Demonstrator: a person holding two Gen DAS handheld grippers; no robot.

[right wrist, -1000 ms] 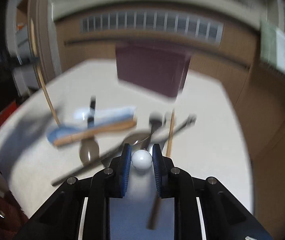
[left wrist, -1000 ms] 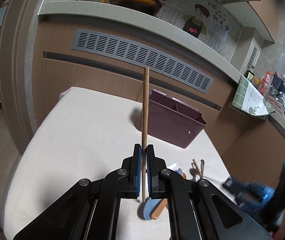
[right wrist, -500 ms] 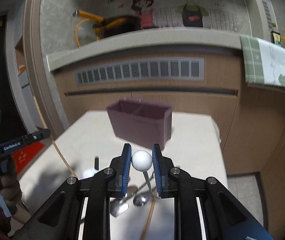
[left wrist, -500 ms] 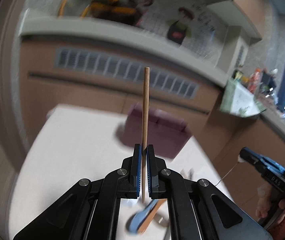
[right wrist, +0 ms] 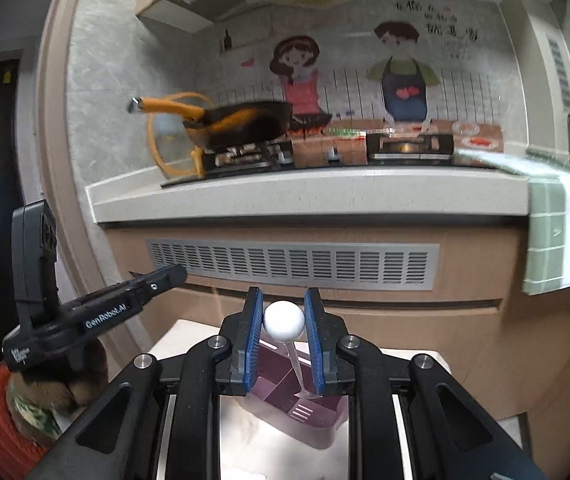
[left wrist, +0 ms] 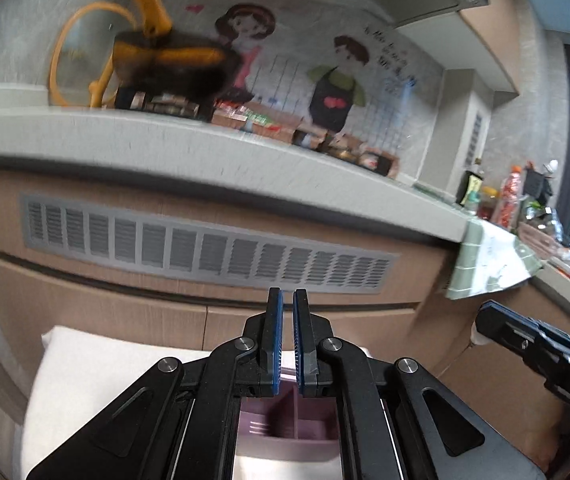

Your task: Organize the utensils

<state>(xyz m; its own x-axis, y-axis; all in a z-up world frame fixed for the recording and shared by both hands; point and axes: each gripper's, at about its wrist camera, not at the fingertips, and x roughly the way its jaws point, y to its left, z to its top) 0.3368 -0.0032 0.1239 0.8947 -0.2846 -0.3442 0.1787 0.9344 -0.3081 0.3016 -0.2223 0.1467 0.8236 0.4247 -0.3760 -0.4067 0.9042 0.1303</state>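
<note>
The maroon divided utensil holder (left wrist: 285, 420) sits on the white table right below my left gripper (left wrist: 287, 312), whose jaws stand slightly apart with nothing between them. No chopstick shows in it. My right gripper (right wrist: 284, 312) is shut on the white ball end (right wrist: 284, 321) of a metal spoon whose bowl hangs down over the holder (right wrist: 297, 408). My left gripper also shows in the right wrist view (right wrist: 157, 280), and my right gripper in the left wrist view (left wrist: 485, 320).
The white table (left wrist: 85, 368) stands against a wooden counter front with a grey vent (left wrist: 205, 252). On the counter above are a stove with a black and orange pan (right wrist: 245, 124). A green cloth (right wrist: 557, 240) hangs off the counter at right.
The wooden chopstick is gone from my left gripper, whose jaws have parted slightly. Both grippers have moved forward over the holder, the right still holding the spoon.
</note>
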